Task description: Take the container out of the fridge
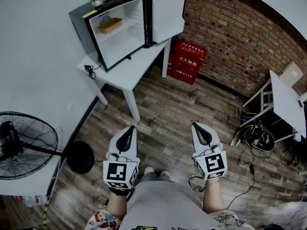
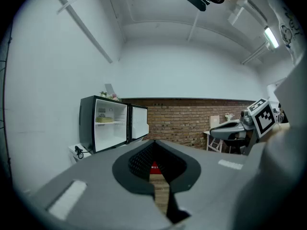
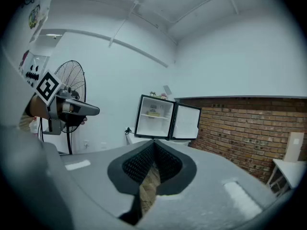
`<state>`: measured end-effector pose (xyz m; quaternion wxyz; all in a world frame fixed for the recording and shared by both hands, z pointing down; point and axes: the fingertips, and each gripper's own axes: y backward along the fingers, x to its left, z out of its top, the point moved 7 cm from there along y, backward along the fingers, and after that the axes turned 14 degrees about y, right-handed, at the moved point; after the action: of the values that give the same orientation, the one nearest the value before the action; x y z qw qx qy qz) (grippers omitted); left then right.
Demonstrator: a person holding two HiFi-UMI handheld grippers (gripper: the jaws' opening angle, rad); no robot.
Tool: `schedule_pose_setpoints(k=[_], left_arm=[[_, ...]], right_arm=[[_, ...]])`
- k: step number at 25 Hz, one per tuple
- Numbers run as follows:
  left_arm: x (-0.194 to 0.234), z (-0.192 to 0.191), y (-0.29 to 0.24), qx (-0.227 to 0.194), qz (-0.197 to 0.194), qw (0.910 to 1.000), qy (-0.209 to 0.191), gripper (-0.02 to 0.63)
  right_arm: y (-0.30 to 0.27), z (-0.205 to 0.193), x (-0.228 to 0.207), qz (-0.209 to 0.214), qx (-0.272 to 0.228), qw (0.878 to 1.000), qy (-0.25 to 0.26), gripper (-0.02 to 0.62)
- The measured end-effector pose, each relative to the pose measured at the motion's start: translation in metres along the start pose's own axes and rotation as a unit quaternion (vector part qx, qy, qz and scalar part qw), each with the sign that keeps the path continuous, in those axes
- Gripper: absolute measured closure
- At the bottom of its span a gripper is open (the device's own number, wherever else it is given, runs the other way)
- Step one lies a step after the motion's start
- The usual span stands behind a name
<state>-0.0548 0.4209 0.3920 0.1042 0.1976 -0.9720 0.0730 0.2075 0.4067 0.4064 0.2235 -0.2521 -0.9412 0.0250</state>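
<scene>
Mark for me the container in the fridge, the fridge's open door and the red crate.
container (image 1: 110, 25): head view, middle of its front side.
fridge door (image 1: 168, 14): head view, white inner face.
red crate (image 1: 188, 63): head view, printed front side.

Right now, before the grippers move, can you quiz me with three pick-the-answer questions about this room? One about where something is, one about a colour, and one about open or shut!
1. Where is the shallow tan container?
A. on top of the black mini fridge
B. on the fridge's upper shelf
C. on the fridge's bottom

2. What colour is the plastic crate by the brick wall?
A. blue
B. green
C. red

3. How is the fridge door?
A. open
B. shut
C. missing

Answers: 1 B, it rests on the wire shelf inside. 2 C, it is bright red on the floor. 3 A, the door is swung aside and the white inside shows.
</scene>
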Motion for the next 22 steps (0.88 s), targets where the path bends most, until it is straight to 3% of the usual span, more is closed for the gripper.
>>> schedule_pose_setpoints(k=[8, 11, 22], left_arm=[[-0.016, -0.006, 0.009, -0.004, 0.01, 0.9999, 0.003, 0.591], [-0.024, -0.009, 0.01, -0.008, 0.008, 0.9999, 0.006, 0.568], [-0.024, -0.007, -0.018, -0.007, 0.003, 0.9999, 0.012, 0.474]], right_arm=[[0.021, -0.001, -0.007, 0.0, -0.024, 1.0, -0.007, 0.603], [0.029, -0.004, -0.011, 0.005, -0.031, 0.999, -0.012, 0.543], [0.008, -0.012, -0.028, 0.023, -0.045, 0.998, -0.033, 0.465]])
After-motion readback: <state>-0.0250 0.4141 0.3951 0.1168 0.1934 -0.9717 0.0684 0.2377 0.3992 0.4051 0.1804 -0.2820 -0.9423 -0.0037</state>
